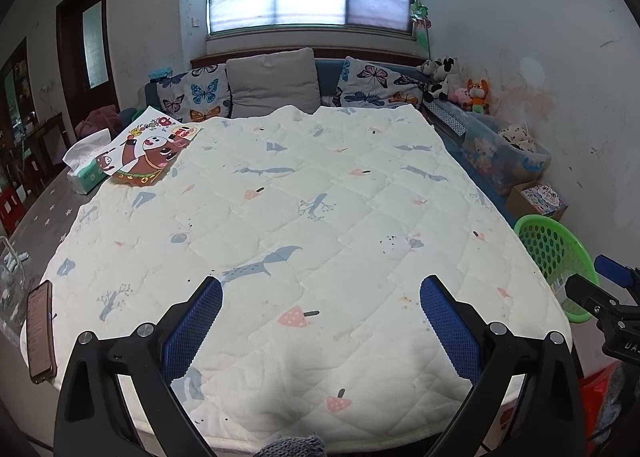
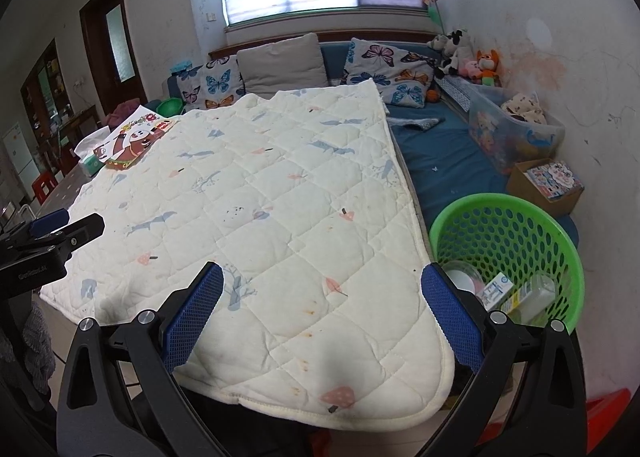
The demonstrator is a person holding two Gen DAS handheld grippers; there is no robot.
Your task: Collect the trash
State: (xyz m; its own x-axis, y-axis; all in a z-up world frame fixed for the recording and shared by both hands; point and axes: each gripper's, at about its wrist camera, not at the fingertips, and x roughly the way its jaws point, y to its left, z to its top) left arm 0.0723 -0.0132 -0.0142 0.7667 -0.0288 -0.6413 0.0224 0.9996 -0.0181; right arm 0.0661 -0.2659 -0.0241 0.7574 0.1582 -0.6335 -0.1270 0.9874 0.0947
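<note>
basket (image 2: 508,217): 1 | phone (image 1: 40,331): 1 | butterfly pillows (image 2: 394,69): 2 | tissue pack (image 1: 86,165): 1

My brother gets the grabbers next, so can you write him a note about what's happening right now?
Left tool: open, empty, over the white quilted bed pad.
Right tool: open, empty, over the pad's near corner.
Green perforated plastic basket: beside the bed on the right, already holding a small carton, a clear container and a round lid.
Done: the quilt's middle looks clear of trash.
Left: check the far-left corner, where a tissue pack, cartoon picture sheet and phone lie; probably keepers, not trash.
</note>
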